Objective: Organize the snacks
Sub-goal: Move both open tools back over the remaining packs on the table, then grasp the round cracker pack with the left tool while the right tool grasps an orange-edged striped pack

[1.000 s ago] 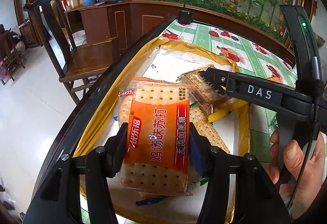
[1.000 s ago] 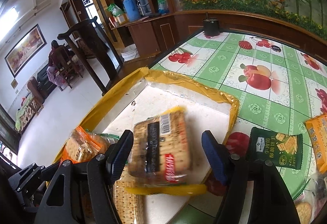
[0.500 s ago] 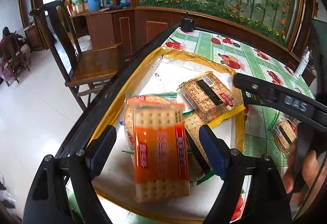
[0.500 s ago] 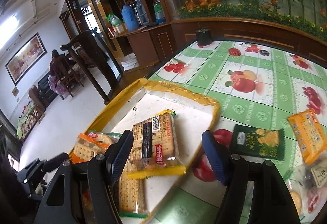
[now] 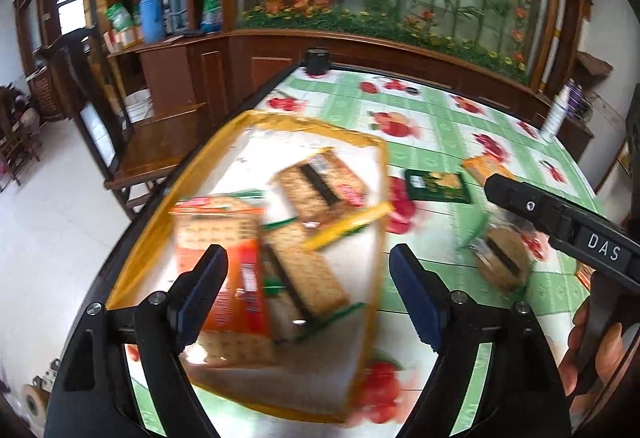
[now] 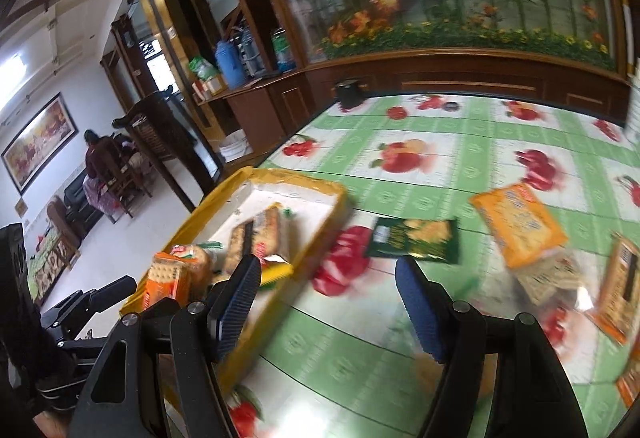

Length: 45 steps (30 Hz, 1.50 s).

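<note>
Both tongs are seen spread, nothing pinched: left gripper (image 5: 308, 290) over the yellow-rimmed tray (image 5: 256, 118), right gripper (image 6: 328, 302) over the fruit-print tablecloth (image 6: 460, 154) beside it. Cracker packs are piled in the tray, the orange cracker pack (image 5: 224, 278) lying nearest the left jaws. Loose on the cloth: dark green snack packet (image 6: 412, 240), yellow snack pack (image 6: 520, 222), more packs at the right edge.

Risks, judged:
- The pile is loose and uneven; the yellow-ended pack (image 5: 320, 186) overhangs the rim and could be knocked out by a passing finger.
- The flat green packet could be slid, not lifted, if approached shallow.
</note>
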Each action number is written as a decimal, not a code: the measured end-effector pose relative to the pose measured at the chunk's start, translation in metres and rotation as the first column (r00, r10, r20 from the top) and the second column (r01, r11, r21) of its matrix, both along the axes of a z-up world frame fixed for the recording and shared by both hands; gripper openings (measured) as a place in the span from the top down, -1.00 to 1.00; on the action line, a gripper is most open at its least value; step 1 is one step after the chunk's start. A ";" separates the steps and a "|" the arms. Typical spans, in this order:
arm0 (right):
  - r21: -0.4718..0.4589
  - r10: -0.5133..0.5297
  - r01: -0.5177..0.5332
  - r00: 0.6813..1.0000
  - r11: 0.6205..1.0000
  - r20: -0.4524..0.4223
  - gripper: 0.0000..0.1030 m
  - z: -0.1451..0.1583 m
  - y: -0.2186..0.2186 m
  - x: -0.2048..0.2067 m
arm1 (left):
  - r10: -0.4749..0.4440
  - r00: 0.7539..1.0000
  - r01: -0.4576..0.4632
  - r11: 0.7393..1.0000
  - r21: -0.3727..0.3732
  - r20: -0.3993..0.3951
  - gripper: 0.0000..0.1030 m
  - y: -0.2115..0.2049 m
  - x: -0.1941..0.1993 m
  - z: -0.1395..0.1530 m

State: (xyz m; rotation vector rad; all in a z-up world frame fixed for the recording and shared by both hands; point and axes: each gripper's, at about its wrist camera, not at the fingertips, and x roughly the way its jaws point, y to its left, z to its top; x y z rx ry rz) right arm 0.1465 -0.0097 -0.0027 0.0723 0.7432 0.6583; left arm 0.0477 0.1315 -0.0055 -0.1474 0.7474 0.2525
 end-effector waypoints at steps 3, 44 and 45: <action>0.005 -0.026 0.026 1.000 1.000 -0.009 -0.39 -0.002 -0.023 -0.002 | -0.033 0.999 0.033 0.999 0.009 0.004 -0.62 -0.019 0.002 0.002; -0.064 -0.556 0.553 0.831 0.830 -0.023 -0.94 -0.034 -0.300 -0.044 | -0.122 0.986 0.116 0.992 -0.053 -0.118 -0.62 -0.142 0.050 -0.030; -0.073 -0.561 0.558 0.827 0.826 -0.028 -0.95 -0.036 -0.302 -0.043 | -0.121 0.985 0.116 0.992 -0.051 -0.123 -0.62 -0.144 0.053 -0.032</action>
